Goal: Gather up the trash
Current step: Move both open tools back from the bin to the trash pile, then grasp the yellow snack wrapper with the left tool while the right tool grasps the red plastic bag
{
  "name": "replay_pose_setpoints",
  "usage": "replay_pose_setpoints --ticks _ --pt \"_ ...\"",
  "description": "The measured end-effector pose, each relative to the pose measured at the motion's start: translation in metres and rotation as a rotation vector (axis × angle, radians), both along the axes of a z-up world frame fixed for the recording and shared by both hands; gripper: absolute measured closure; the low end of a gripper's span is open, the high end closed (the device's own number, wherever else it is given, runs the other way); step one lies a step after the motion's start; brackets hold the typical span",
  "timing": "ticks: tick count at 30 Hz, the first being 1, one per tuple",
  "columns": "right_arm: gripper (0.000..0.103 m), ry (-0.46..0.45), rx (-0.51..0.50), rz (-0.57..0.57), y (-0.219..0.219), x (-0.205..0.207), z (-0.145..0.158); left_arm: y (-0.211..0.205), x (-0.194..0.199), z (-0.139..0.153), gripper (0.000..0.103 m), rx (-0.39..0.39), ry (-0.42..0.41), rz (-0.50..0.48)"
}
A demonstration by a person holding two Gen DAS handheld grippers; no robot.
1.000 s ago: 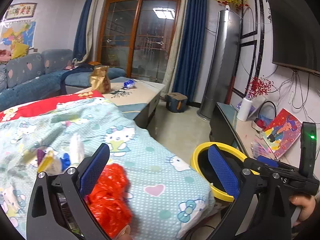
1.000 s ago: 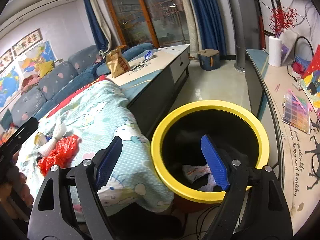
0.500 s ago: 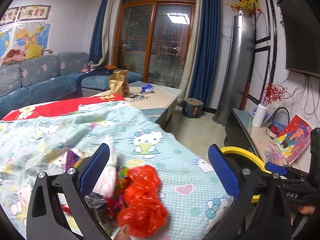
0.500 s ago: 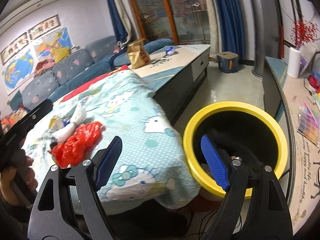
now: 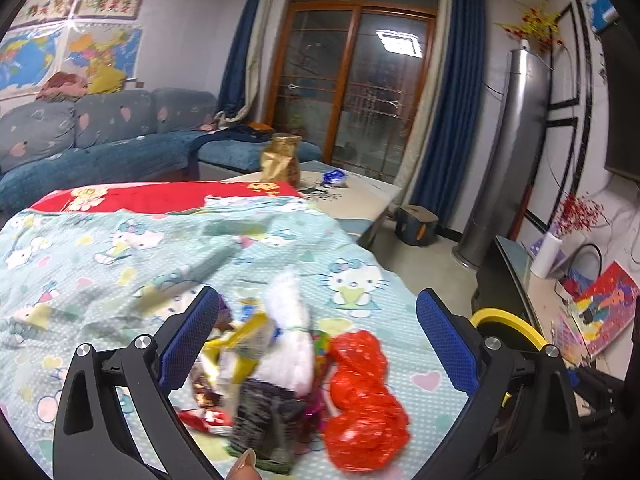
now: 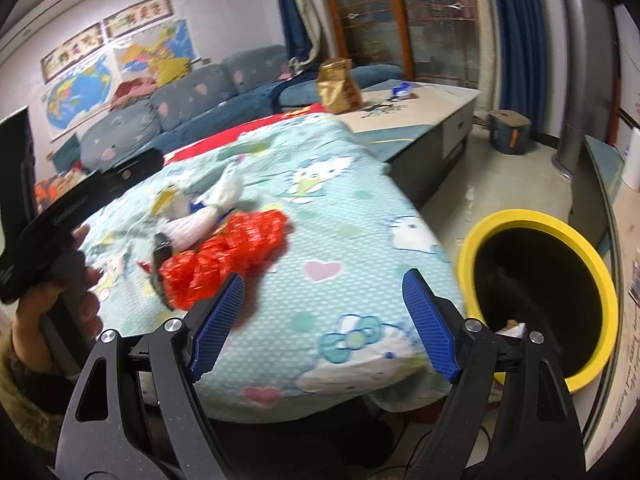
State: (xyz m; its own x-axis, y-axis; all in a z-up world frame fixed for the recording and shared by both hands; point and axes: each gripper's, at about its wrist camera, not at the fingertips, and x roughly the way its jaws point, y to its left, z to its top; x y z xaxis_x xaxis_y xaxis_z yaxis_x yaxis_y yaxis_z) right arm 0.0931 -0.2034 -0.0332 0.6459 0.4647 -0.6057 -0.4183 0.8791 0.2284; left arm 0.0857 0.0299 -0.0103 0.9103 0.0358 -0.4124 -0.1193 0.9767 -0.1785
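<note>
A heap of trash lies on the Hello Kitty cloth (image 5: 120,264): a red plastic bag (image 5: 366,396), a white bag (image 5: 290,336), a yellow wrapper (image 5: 244,334) and a dark wrapper (image 5: 264,416). My left gripper (image 5: 312,344) is open and empty, its jaws spread around the heap. My right gripper (image 6: 324,320) is open and empty above the cloth's front edge, with the red bag (image 6: 224,256) to its left and the yellow-rimmed bin (image 6: 540,292) to its right. The bin's rim also shows in the left wrist view (image 5: 508,324).
A low table (image 6: 420,108) beyond the cloth carries a gold bag (image 6: 338,86) and a blue wrapper (image 6: 402,89). A blue sofa (image 5: 100,148) lies at the left. A TV console (image 5: 532,292) with clutter runs along the right wall.
Both grippers have swung left, away from the bin and toward the trash heap. The heap now lies between my left jaws; the bin has slid to the right of both views.
</note>
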Motion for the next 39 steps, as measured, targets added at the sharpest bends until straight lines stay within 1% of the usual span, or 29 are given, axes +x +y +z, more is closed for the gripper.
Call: replay_pose_setpoints --ticks 5,10,14,15,20,21,22,23,24,26,28,30,33,36,38,39 --pt "0.030 0.005 -0.006 0.061 0.024 -0.002 0.002 0.025 -0.006 -0.002 0.007 -0.040 -0.002 0.046" --pt "0.030 0.014 -0.011 0.108 0.046 -0.002 0.001 0.042 -0.011 -0.003 0.007 -0.050 0.003 0.071" --pt "0.030 0.021 -0.027 0.157 0.069 -0.003 -0.003 0.054 -0.016 -0.006 0.007 -0.076 0.011 0.075" --pt "0.030 0.021 -0.027 0.157 0.069 -0.003 -0.003 0.056 -0.016 -0.007 0.007 -0.079 0.015 0.072" --pt "0.029 0.042 -0.039 0.192 0.084 0.001 -0.012 0.061 -0.013 -0.014 0.009 -0.072 0.048 0.046" --pt "0.029 0.045 -0.044 0.203 0.088 0.002 -0.014 0.062 -0.011 -0.016 0.011 -0.073 0.056 0.036" --pt "0.029 0.049 -0.049 0.208 0.090 0.003 -0.016 0.062 -0.008 -0.018 0.019 -0.076 0.065 0.031" --pt "0.029 0.056 -0.060 0.210 0.093 0.005 -0.019 0.063 -0.004 -0.021 0.025 -0.088 0.082 0.023" --pt "0.029 0.062 -0.064 0.212 0.096 0.005 -0.022 0.064 -0.001 -0.023 0.027 -0.098 0.094 0.018" --pt "0.029 0.070 -0.073 0.214 0.101 0.006 -0.025 0.066 0.006 -0.027 0.038 -0.114 0.114 0.002" --pt "0.030 0.071 -0.080 0.218 0.105 0.007 -0.028 0.064 0.011 -0.030 0.043 -0.110 0.129 -0.021" --pt "0.030 0.073 -0.078 0.220 0.107 0.009 -0.029 0.060 0.017 -0.033 0.045 -0.105 0.142 -0.053" --pt "0.030 0.079 -0.072 0.210 0.106 0.012 -0.032 0.056 0.025 -0.037 0.051 -0.100 0.157 -0.073" --pt "0.030 0.093 -0.053 0.209 0.103 0.016 -0.034 0.056 0.033 -0.042 0.060 -0.113 0.181 -0.078" --pt "0.030 0.093 -0.050 0.212 0.103 0.016 -0.034 0.056 0.036 -0.046 0.069 -0.114 0.191 -0.082" --pt "0.035 0.098 -0.035 0.218 0.101 0.018 -0.034 0.055 0.037 -0.047 0.071 -0.116 0.196 -0.089"
